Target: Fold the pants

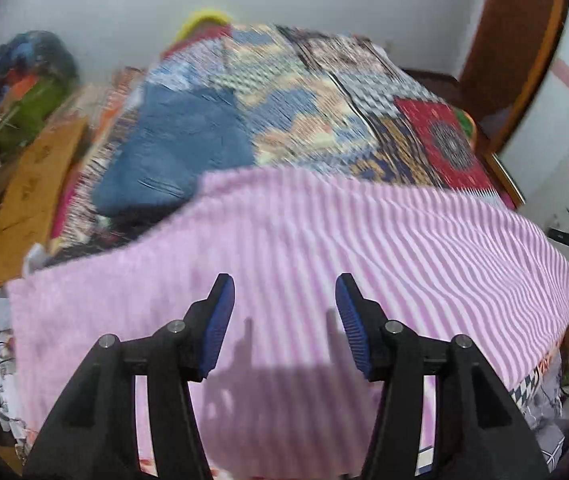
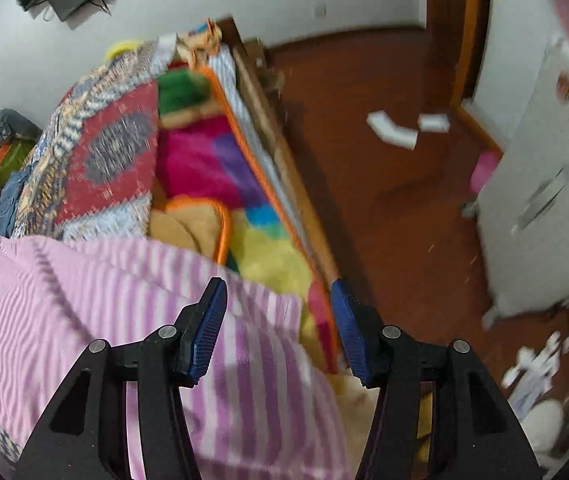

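Pink and white striped pants (image 1: 304, 264) lie spread across the near part of a bed; they also show in the right wrist view (image 2: 96, 304), where their right end reaches the bed's side. My left gripper (image 1: 284, 312) is open and empty, hovering over the middle of the pants. My right gripper (image 2: 278, 320) is open and empty above the pants' right end, its left finger over the fabric and its right finger over the bed edge. Both views are motion-blurred.
A patchwork quilt (image 1: 324, 92) covers the bed, with blue jeans (image 1: 180, 148) lying on it beyond the pants. A bright multicoloured blanket (image 2: 220, 176) hangs at the bed's right side. A white cabinet (image 2: 544, 184) and scattered papers (image 2: 396, 132) are on the brown floor at right.
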{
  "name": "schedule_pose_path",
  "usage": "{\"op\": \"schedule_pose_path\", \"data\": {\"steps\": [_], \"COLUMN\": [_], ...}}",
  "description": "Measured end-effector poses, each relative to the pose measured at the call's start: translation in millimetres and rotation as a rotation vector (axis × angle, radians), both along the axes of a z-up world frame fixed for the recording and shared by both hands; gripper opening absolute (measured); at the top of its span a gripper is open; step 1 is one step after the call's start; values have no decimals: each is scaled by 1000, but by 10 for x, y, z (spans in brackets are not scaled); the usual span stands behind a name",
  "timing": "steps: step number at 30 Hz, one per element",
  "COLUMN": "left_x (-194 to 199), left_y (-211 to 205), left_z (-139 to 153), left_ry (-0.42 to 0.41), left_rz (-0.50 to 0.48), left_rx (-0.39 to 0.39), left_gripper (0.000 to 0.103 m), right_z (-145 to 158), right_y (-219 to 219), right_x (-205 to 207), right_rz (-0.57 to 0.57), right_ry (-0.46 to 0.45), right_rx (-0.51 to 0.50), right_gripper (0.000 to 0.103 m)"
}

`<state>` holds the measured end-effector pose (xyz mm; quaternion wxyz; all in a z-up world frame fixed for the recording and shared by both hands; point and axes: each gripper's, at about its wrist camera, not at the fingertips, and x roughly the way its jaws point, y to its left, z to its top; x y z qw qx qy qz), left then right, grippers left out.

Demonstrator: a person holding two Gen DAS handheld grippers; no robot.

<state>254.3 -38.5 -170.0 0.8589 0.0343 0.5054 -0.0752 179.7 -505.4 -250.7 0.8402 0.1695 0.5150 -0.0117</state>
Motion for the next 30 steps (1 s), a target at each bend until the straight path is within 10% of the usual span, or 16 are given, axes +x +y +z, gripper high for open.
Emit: {"op": "schedule_pose_path", "data": {"steps": [16,21,30], "left_x": [-69,-52,-98], "left_y": [-128,-226,-1060], "left_z": [-491,-341,174], "left_ry": [123,105,26], "left_rz": [-26,-53,-189], "left_rx": [12,23,-36], "left_gripper": [54,54,54], "right_z": [-92,95,552], "right_y": [76,181,186], "right_x": [-274,-619,-1465], "right_rz": [107,113,10], "right_ry": [30,35,-91], "right_rx": [166,-22,-45], "right_gripper": [42,42,42]}}
